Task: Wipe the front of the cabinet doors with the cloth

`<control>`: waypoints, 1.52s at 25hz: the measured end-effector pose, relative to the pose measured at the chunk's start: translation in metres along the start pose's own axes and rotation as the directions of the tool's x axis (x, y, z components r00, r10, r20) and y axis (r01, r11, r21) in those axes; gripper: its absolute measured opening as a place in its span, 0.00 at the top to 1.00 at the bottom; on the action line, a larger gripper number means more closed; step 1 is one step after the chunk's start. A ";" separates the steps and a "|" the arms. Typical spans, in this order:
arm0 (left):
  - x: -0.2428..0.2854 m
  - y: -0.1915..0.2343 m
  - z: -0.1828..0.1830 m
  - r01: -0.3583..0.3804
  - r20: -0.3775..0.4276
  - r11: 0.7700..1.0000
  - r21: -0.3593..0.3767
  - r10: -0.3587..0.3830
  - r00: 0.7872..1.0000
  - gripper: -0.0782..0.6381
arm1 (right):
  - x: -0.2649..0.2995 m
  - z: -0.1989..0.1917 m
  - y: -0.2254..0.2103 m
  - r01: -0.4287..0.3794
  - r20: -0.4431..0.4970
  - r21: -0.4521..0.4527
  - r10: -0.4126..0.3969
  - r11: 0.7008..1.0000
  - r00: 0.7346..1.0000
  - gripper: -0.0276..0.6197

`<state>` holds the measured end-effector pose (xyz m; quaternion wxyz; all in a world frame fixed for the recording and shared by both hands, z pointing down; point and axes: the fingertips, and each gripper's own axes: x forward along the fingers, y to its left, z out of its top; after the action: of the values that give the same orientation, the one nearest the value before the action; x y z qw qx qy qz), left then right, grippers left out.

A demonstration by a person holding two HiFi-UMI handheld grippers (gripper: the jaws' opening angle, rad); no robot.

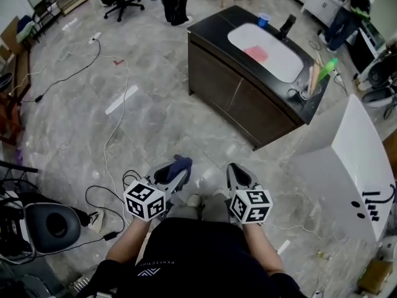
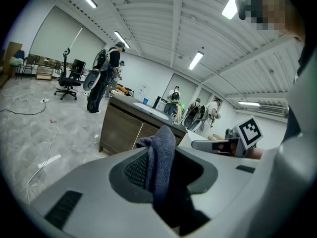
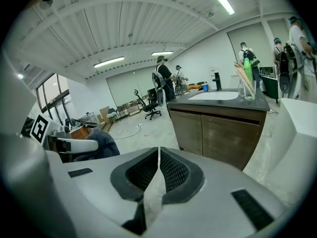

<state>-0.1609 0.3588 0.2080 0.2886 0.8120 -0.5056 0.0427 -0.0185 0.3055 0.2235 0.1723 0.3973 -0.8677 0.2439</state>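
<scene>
while cabinet stands well apart across open floor | left gripper clamps cloth | right gripper clenched

The cabinet had dark brown doors under a black top, with a white sink in it. In the sink lay a pink patch, and a blue cup stood at the cabinet's far edge. The floor around the cabinet was grey and marbled. The cloth was dark blue. The left gripper and right gripper were pale grey — their cubes white with black squares.
</scene>
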 end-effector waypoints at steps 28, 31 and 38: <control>0.194 0.089 0.130 -0.039 0.029 0.998 0.052 0.038 0.999 0.72 | 0.162 0.120 -0.124 -0.065 -0.007 0.002 0.065 0.998 0.998 0.90; 0.206 0.090 0.136 -0.024 0.015 0.997 0.068 0.023 1.000 0.72 | 0.167 0.128 -0.131 -0.055 0.006 0.014 0.055 0.998 0.998 0.90; 0.232 0.102 0.147 0.049 -0.036 0.995 0.089 -0.046 0.998 0.72 | 0.175 0.139 -0.145 0.015 0.007 0.035 -0.015 0.999 1.000 0.90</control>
<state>-0.1677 0.0664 0.2134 0.2611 0.8352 -0.4787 0.0720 -0.0305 0.0402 0.2370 0.1641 0.4077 -0.8610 0.2561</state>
